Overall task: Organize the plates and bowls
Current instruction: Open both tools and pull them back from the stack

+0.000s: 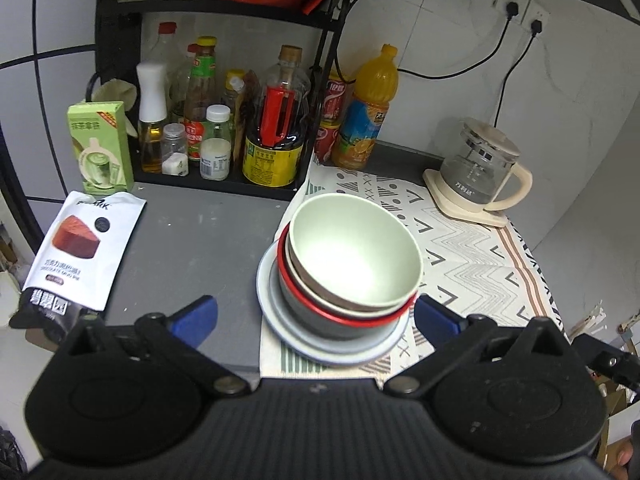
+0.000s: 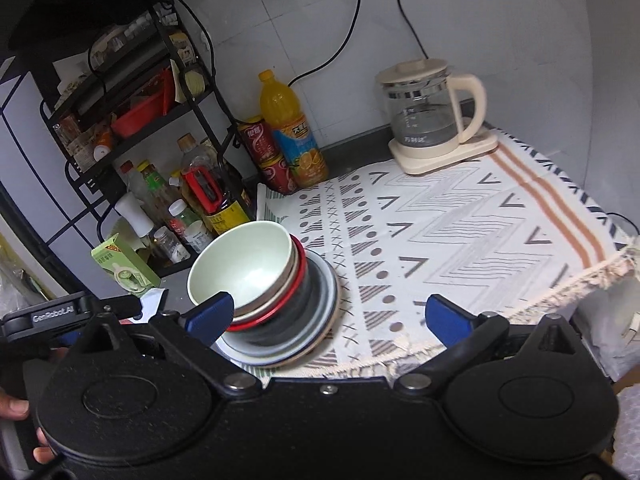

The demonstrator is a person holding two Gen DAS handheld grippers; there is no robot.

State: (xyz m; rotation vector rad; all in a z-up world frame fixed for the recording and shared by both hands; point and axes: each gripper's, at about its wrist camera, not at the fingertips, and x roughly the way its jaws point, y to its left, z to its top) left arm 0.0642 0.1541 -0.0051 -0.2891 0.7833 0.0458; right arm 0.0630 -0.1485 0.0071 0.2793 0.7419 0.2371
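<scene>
A pale green bowl (image 1: 354, 246) sits on top of a stack: a beige bowl, then a grey bowl with a red rim (image 1: 320, 308), then a white-blue plate (image 1: 320, 350) at the bottom. The stack stands at the left edge of a patterned cloth (image 1: 472, 248). My left gripper (image 1: 316, 316) is open, its blue fingertips either side of the stack's near edge, holding nothing. In the right wrist view the same stack (image 2: 260, 280) is at left. My right gripper (image 2: 330, 316) is open and empty, its left fingertip (image 2: 208, 316) in front of the green bowl.
A black rack (image 1: 224, 120) with bottles stands behind the stack. An orange juice bottle (image 1: 368, 108) and red cans (image 1: 332, 120) stand beside it. A glass kettle (image 1: 480, 168) stands at the back right. A snack packet (image 1: 80, 248) and green carton (image 1: 100, 148) lie left on the grey counter.
</scene>
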